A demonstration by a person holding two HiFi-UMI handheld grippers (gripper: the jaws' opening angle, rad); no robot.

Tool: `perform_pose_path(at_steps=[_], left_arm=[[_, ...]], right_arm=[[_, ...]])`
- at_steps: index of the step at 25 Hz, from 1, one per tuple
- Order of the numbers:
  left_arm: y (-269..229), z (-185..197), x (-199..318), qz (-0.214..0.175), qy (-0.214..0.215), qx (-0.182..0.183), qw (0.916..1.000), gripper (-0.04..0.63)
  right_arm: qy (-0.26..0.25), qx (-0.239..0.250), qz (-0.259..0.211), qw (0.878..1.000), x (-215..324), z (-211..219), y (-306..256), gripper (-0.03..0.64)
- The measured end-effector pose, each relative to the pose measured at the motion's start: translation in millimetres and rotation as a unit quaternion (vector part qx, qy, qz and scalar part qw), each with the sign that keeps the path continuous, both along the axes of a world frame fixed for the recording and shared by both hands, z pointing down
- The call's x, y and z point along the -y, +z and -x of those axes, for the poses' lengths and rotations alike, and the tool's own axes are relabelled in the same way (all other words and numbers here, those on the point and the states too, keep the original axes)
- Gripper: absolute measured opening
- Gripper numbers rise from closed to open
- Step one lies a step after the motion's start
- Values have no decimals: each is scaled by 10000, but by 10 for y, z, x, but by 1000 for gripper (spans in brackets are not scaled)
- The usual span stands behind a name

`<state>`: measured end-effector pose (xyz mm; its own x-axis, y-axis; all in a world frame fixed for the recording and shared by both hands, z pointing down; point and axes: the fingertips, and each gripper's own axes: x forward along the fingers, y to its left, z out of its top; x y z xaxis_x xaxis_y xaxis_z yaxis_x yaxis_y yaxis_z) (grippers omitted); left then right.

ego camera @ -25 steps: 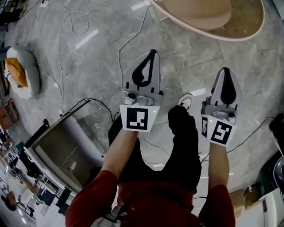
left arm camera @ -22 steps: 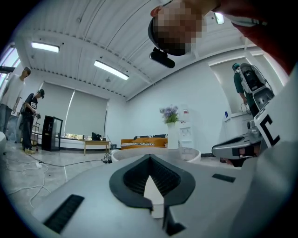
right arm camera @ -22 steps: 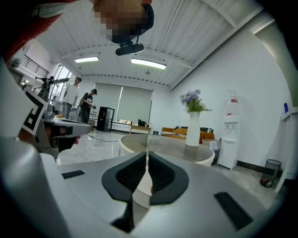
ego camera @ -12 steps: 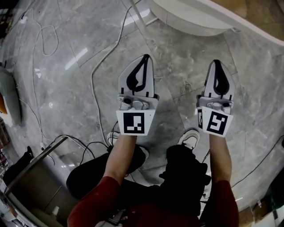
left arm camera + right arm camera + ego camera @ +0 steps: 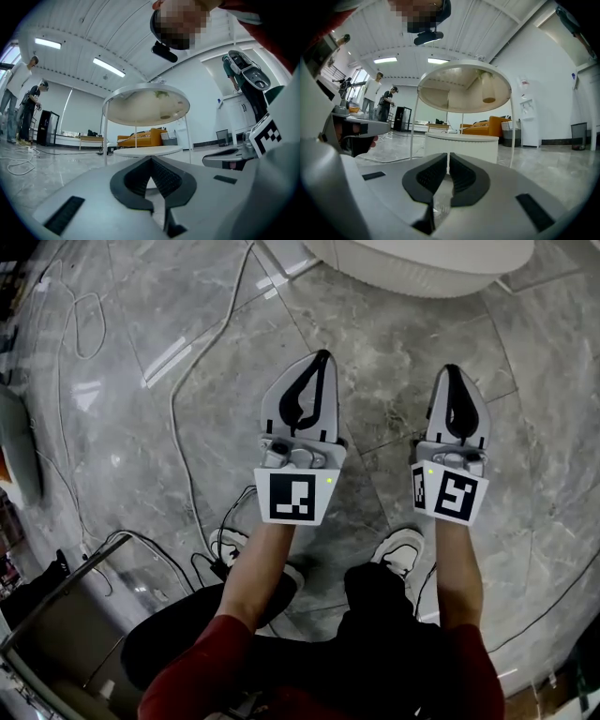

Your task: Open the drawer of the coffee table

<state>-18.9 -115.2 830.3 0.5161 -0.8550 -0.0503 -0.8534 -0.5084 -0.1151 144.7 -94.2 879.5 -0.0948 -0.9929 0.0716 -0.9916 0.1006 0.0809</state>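
The coffee table is round, with a cream top (image 5: 464, 89) on thin white legs and a white round lower drum (image 5: 461, 145) beneath it. In the head view only its white edge (image 5: 422, 263) shows at the top. The left gripper view shows the same table top (image 5: 146, 105) and the drum (image 5: 147, 151) straight ahead. My left gripper (image 5: 323, 354) and right gripper (image 5: 453, 369) are held side by side low over the grey marble floor, pointing level at the table and short of it. Both are shut with nothing between the jaws.
White and black cables (image 5: 178, 427) trail over the floor to the left. The person's shoe (image 5: 401, 545) is just behind the grippers. A grey box (image 5: 56, 634) stands at lower left. Two people (image 5: 379, 101) stand far off, and an orange sofa (image 5: 143, 137) is behind the table.
Both grippers have dropped close to the floor, still side by side. The person has crouched, and the table's edge has slid to the top of the head view.
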Motion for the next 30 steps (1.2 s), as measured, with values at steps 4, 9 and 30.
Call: perform_pose_path(at_steps=[4,9,30], left_arm=[[54,-80,28,38,-17,45,10000,5],[168,-113,86,97,-80,184,9998,5],[367,-155,74,470,-221,432,9977,5]], right_arm=[[19,1056,185,9942,107,-122,225,31],[-148,3026,601,9511,392,-202,575,131],[-1046,6595,-339,7436,1449,-311,876,322]])
